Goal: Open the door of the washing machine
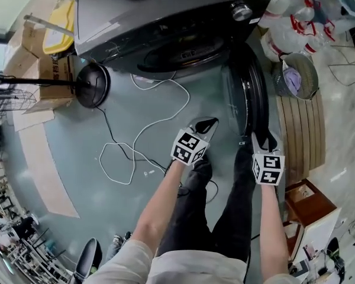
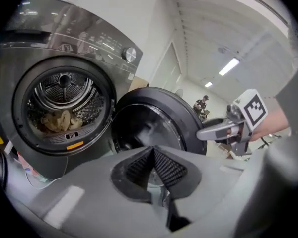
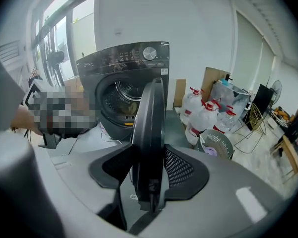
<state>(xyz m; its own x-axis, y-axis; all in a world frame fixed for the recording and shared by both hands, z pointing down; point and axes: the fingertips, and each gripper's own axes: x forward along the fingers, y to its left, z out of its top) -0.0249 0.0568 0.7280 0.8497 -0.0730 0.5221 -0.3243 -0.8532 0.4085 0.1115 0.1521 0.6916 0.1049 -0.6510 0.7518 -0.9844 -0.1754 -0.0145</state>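
Head view: the washing machine (image 1: 165, 22) door (image 1: 245, 96) stands swung open, its free edge pointing toward the person. Left gripper view: the left gripper (image 2: 153, 150) has its jaws together and empty, facing the door's inner side. Right gripper view: the right gripper (image 3: 148, 170) is clamped on the upright, edge-on door.

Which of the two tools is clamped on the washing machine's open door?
The right tool: it grips the door by its edge. The left tool is shut on nothing, clear of the door.
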